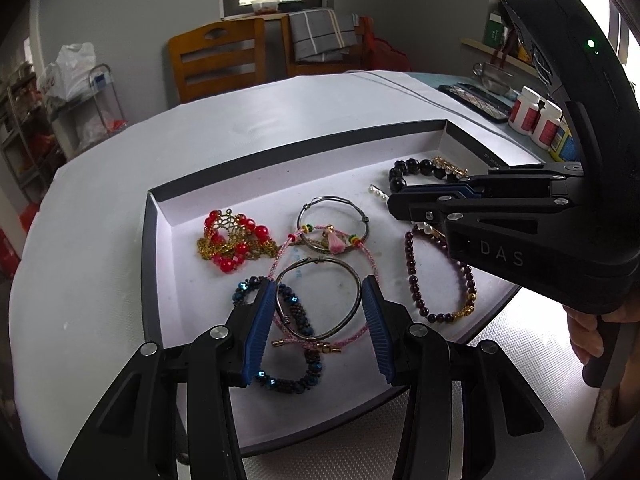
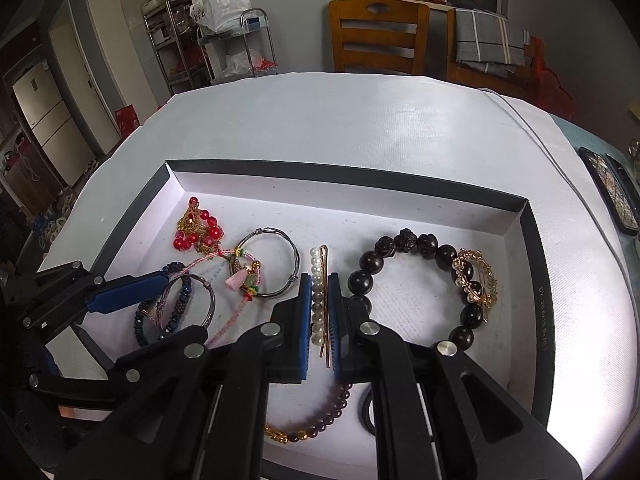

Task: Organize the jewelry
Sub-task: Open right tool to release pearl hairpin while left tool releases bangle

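Right gripper (image 2: pixel 319 320): jaws clamped on the pearl hairpin (image 2: pixel 318 296), lower centre of the frame.
Left gripper (image 1: pixel 320 320): jaws apart, straddling the silver bangle (image 1: pixel 318 300), pads not pressing it.
Tray (image 2: pixel 532 272): shallow, white-lined, on the white tablecloth (image 2: pixel 360 120).
Black bead bracelet (image 2: pixel 424 276): right of the hairpin, inside the tray.
Red bead necklace (image 1: pixel 236 244): tray's left part.

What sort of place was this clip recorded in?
Most likely a home dining area. Wooden dining chairs stand behind the cloth-covered table, a refrigerator and a metal shelf rack are off to one side, and folded grey cloth lies on a second chair.
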`<state>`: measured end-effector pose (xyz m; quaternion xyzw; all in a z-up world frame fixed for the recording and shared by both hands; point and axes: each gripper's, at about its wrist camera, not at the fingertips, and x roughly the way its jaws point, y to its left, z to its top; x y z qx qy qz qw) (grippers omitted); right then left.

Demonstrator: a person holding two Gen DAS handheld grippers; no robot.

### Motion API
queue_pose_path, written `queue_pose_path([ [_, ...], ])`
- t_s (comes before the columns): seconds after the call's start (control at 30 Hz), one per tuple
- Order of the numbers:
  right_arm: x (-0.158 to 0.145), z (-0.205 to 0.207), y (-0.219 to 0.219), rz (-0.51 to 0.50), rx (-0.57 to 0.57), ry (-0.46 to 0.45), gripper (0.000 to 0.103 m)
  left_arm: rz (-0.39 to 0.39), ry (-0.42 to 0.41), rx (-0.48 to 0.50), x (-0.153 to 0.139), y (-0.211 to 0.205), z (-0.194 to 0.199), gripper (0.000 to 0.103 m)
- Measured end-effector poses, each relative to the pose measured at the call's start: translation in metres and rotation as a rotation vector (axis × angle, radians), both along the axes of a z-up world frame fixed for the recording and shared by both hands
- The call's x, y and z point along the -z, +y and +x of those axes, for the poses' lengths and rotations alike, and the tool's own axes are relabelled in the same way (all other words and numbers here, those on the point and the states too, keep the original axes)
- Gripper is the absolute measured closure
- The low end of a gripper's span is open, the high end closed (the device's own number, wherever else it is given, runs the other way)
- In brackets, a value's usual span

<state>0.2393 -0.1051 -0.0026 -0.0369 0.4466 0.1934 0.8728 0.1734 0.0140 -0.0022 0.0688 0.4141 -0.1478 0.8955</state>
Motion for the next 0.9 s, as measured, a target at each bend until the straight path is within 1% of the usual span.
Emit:
queue_pose_path([
  [0.27,0.007,0.003,-0.001,-0.012,0.011,0.017,0.095,-0.026,0.015,-0.006,0.002,0.003,0.002,0.055],
  [0.63,0.003,0.004,-0.01,0.051,0.02,0.027,0.094,-0.03,0.016,-0.006,0.002,0.003,0.002,0.055],
  [0.7,0.001,0.004,-0.013,0.065,0.025,0.025,0.091,-0.033,0.017,-0.004,0.003,0.003,0.002,0.055],
  [0.8,-0.002,0.003,-0.016,0.087,0.032,0.024,0.084,-0.039,0.013,-0.001,0.001,0.001,0.0,0.055],
  [0.83,-0.004,0.003,-0.017,0.089,0.039,0.02,0.08,-0.041,0.008,-0.001,-0.001,0.001,-0.001,0.055],
  [0.87,-0.006,0.002,-0.02,0.093,0.046,0.014,0.075,-0.046,0.003,0.001,-0.002,0.001,-0.001,0.052],
  [0.9,-0.008,0.002,-0.022,0.103,0.051,0.012,0.071,-0.052,-0.002,0.001,-0.004,0.001,-0.002,0.05],
])
